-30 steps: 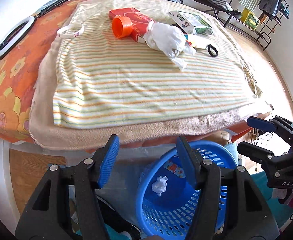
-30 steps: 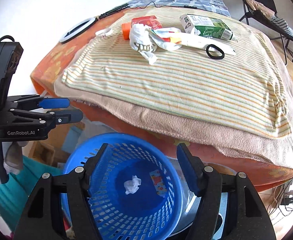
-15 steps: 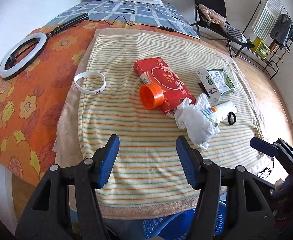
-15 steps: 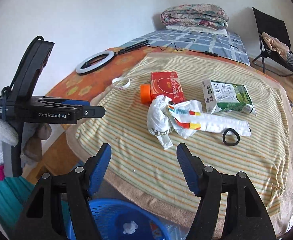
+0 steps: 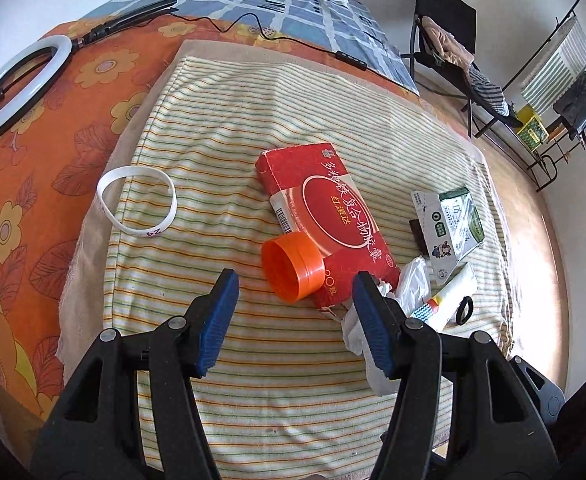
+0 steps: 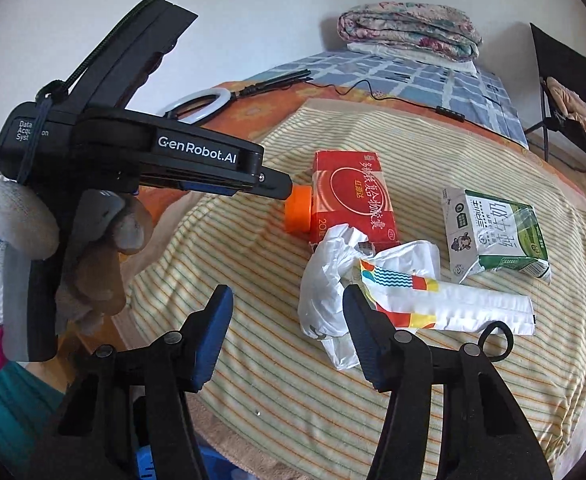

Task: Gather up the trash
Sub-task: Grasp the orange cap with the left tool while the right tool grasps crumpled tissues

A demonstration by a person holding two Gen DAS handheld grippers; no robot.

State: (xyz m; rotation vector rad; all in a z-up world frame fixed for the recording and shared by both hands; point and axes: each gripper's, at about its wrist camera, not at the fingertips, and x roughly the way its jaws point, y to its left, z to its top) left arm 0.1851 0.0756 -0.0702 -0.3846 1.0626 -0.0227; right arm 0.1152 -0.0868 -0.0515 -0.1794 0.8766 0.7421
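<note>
Both your grippers are empty, so nothing is being carried now: the left gripper point(image 5: 293, 320) has jaws apart with the orange cap point(image 5: 293, 266) just ahead between its tips, and the right gripper point(image 6: 285, 336) is closing with nothing between the pads. Still left on the bed: red box point(image 5: 325, 212), white bag point(image 6: 329, 280) just ahead-right of your right gripper, striped wrapper point(image 6: 445, 304), green carton point(image 6: 493, 236) (bin barely visible below).
</note>
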